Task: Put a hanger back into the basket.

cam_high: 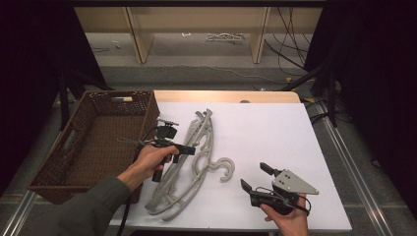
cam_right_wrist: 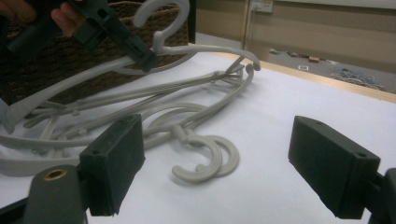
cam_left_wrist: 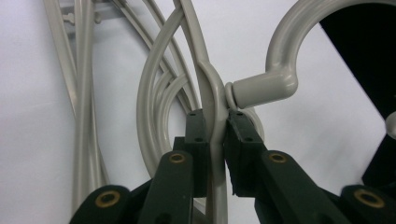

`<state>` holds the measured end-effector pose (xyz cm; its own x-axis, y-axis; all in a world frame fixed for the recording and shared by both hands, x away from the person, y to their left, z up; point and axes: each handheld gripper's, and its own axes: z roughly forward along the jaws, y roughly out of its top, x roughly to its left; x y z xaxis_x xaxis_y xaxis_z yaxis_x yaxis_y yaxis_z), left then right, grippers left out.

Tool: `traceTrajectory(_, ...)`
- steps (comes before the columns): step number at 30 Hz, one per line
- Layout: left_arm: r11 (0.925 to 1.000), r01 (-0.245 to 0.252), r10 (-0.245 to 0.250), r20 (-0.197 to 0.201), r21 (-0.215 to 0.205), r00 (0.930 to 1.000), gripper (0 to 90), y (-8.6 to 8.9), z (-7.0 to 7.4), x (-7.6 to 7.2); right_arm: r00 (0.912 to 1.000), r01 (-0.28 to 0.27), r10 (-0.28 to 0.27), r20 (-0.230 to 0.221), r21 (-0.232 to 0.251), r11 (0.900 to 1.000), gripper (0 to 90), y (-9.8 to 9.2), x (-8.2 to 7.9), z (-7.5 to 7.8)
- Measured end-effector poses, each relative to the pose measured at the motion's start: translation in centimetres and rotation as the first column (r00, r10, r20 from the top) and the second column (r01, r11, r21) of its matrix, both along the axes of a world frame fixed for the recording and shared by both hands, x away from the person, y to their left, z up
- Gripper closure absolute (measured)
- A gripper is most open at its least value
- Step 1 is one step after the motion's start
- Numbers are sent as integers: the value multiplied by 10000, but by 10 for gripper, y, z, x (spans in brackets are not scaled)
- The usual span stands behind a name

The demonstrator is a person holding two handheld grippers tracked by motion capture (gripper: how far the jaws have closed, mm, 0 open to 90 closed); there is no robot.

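Hangers (cam_high: 189, 162) of grey plastic lie in a loose pile on the white table (cam_high: 275, 132), just right of the brown wicker basket (cam_high: 93, 142). One hanger (cam_left_wrist: 212, 93) is lifted at its neck: the left gripper (cam_left_wrist: 215, 126) is clamped on its thin bar, right below the hook (cam_left_wrist: 280, 60). In the right gripper view that hanger (cam_right_wrist: 93, 70) hangs above the rest. The right gripper (cam_high: 255, 178) hovers near the table's front edge, jaws wide apart, holding nothing, well apart from the pile.
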<state>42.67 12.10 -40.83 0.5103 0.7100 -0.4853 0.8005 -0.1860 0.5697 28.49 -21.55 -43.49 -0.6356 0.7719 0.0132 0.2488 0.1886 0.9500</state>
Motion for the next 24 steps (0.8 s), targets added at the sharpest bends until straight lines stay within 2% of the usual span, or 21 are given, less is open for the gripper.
traceTrajectory(4, 9997, 98, -97, 45, -216, 9999, 802, 1, 6, -3, 10000, -79, 79, 19, 152, 9999, 193, 1, 0, -2)
traceTrajectory(6, 9990, 100, -94, 139, -441, 9999, 803, 1, 9, -5, 10000, -1, 0, 46, 57, 10000, 194, 1, 0, -1)
traceTrajectory(8, 9985, 250, -241, 201, -483, 9995, 803, -1, 13, -6, 10000, -18, 18, -2, 29, 10000, 194, 1, 0, -1)
traceTrajectory(9, 9980, 243, -225, 310, -582, 9993, 804, -1, 15, -7, 9999, -106, 106, 31, 185, 9998, 194, 1, 1, -2)
traceTrajectory(13, 9961, 622, -580, 661, -631, 9961, 805, -1, 27, -8, 10000, -18, 18, 21, 50, 10000, 194, 1, 0, -1)
traceTrajectory(15, 9947, 655, -585, 873, -795, 9945, 806, 0, 35, -8, 9999, -109, 109, 20, 179, 9998, 194, 1, 1, -2)
traceTrajectory(16, 9935, 676, -587, 969, -912, 9936, 806, 2, 40, -8, 10000, -11, 11, 31, 38, 10000, 194, 0, 0, -1)
traceTrajectory(19, 9903, 817, -686, 1163, -1122, 9908, 807, 5, 51, -10, 10000, -43, 43, -9, 20, 10000, 195, 0, 0, -1)
traceTrajectory(24, 9896, 1080, -914, 1648, -947, 9821, 808, 10, 70, -14, 10000, 2, -2, 57, 78, 10000, 195, 0, 0, -1)
